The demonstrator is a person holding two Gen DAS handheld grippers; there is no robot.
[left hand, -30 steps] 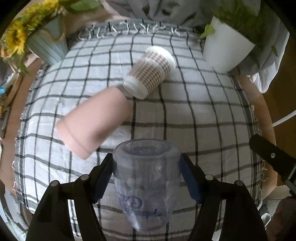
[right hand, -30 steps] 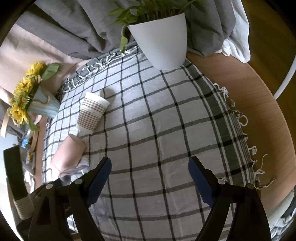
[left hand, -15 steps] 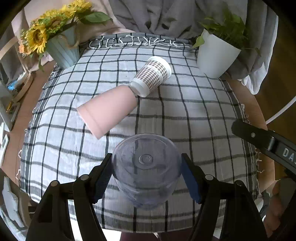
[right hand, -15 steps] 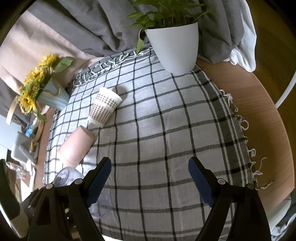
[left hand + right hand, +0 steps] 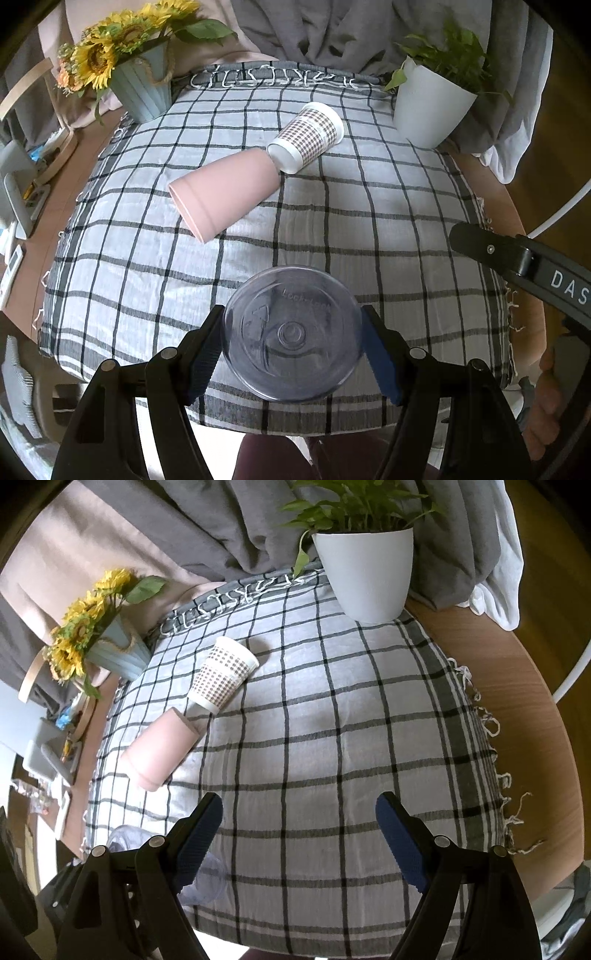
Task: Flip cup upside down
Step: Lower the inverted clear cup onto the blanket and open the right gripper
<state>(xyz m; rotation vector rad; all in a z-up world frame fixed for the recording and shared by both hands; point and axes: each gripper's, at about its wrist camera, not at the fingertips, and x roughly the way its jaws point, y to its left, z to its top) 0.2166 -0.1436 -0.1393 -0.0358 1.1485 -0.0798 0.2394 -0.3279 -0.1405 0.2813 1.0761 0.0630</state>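
Left gripper (image 5: 293,343) clamped on the clear cup (image 5: 293,334); right gripper (image 5: 299,834) spread apart, holding nothing.

The clear cup sits between the blue pads (image 5: 380,363), its base facing the camera, over the near edge of the checked cloth (image 5: 369,229). Farther back, a pink cup (image 5: 225,194) and a patterned paper cup (image 5: 306,136) lie on their sides, ends touching.

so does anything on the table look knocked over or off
Yes. Two cups lie on their sides on the checked cloth: the pink cup and the patterned paper cup, touching base to base. The clear cup is in the left gripper. No spills visible.
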